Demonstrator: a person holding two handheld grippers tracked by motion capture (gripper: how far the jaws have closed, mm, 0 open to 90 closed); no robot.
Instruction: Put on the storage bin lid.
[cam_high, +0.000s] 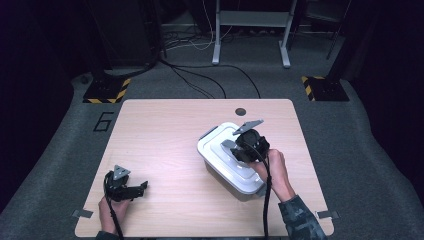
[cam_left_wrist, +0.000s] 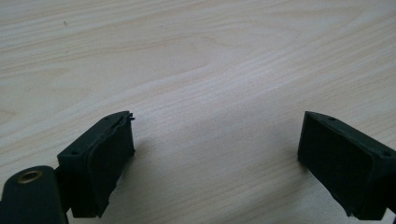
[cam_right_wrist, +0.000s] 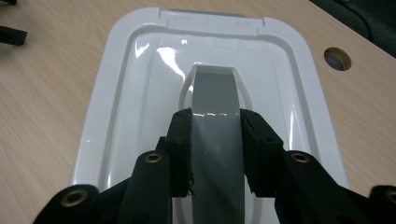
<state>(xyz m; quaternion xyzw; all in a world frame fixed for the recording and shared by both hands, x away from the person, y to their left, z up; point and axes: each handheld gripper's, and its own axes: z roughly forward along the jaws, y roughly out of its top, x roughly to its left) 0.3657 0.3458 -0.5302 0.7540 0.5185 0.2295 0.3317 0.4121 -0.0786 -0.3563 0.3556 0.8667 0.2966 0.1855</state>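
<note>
Right gripper (cam_right_wrist: 215, 140) jaws clenched on white box's (cam_high: 212, 150) grey handle (cam_right_wrist: 215, 93); left gripper (cam_high: 131, 190) released.

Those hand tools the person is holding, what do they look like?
Both tools, left and right, are black, each with two blocky black jaws, brass-coloured rivets and a grey three-cornered plate on top. A black cable trails from each. The right forearm wears a dark patterned sleeve.

Light wooden table (cam_high: 165, 150), rounded corners, round cable hole (cam_high: 240, 111) near far edge. Grey carpet floor (cam_high: 360, 150) around it. Black cables (cam_high: 200, 80) trail across floor behind. Yellow-black striped base plates (cam_high: 106, 91) at both far sides. Grey metal stand legs (cam_high: 250, 35) beyond.
</note>
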